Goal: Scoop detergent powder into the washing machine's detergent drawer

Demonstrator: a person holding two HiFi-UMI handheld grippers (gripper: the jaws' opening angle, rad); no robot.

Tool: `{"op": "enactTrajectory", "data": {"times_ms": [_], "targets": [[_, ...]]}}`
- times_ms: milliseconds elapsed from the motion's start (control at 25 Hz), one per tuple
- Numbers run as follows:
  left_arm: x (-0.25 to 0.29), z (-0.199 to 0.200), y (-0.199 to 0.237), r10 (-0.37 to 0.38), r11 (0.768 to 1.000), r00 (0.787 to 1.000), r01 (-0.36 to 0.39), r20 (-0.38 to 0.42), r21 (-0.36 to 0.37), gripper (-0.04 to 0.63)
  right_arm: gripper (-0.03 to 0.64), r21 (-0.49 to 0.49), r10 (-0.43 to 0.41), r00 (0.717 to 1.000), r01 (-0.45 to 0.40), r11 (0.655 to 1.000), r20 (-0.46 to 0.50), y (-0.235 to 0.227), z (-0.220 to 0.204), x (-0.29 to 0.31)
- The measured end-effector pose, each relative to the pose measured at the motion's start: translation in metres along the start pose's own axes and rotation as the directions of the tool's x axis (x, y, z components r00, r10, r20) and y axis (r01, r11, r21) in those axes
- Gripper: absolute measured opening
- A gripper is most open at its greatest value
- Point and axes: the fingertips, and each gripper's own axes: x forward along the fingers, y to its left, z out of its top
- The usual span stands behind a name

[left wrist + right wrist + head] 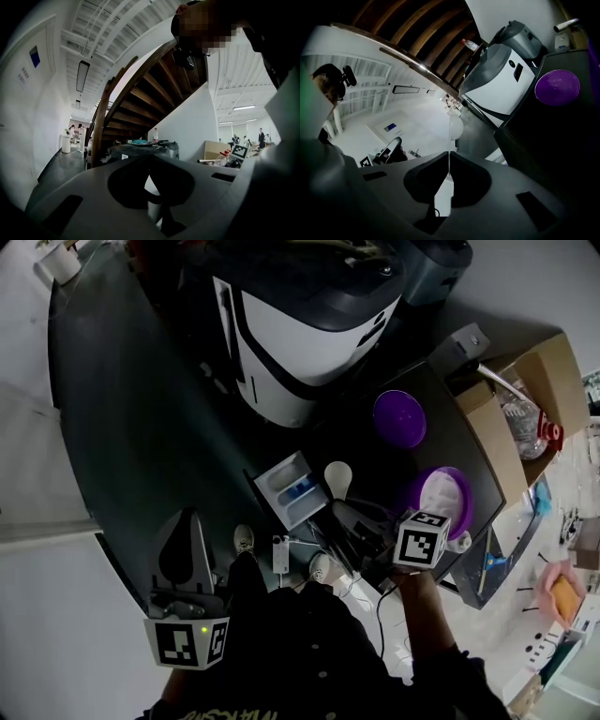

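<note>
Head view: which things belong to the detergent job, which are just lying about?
Job: washing machine, detergent drawer, spoon in the right gripper, purple tub of white powder, purple lid.
Lying about: cardboard box, plastic bottle in it.

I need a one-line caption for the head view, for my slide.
Right gripper holds a white spoon beside the open detergent drawer of the washing machine.

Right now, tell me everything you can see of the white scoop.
The white scoop looks like plastic: a round bowl on a thin, flat handle. The right hand-held gripper is shut on the handle, so the bowl juts out ahead of its jaws. In the head view the bowl lies just right of the detergent drawer; I cannot tell whether they touch, or whether the bowl holds any powder.
</note>
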Motion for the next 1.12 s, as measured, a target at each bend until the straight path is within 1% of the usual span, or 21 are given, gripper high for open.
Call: {"op": "enactTrajectory", "data": {"times_ms": [120,280,480,640,920,1120], "targets": [[-0.004,-0.005,0.012,0.013,1.000,1.000,-0.013,-0.014,-0.001,0.014,0.032,-0.029,-0.043,0.998,0.042,0.999,-0.052,-0.011,-0.011,0.019],[-0.005,-0.011,0.024,0.019,1.000,0.999,-0.019,-0.033,-0.009,0.014,0.032,-0.076,-0.112,0.987,0.104,0.992,-0.117,-0.027,-0.027,0.042],[-0.004,-0.026,0.034,0.018,1.000,0.998,-0.019,-0.060,-0.019,0.014,0.032,-0.151,-0.207,0.962,0.181,0.972,-0.177,-0.051,-0.047,0.063],[-0.003,-0.040,0.040,0.017,0.999,0.996,-0.019,-0.092,-0.030,0.014,0.032,-0.188,-0.258,0.944,0.221,0.957,-0.205,-0.066,-0.061,0.079],[-0.002,-0.068,0.054,0.016,0.998,0.988,-0.024,-0.154,-0.053,0.014,0.032,-0.317,-0.381,0.894,0.299,0.900,-0.236,-0.098,-0.084,0.104],[0.000,-0.084,0.061,0.016,0.998,0.984,-0.027,-0.178,-0.063,0.014,0.032,-0.432,-0.475,0.852,0.352,0.830,-0.219,-0.123,-0.099,0.113]]}}
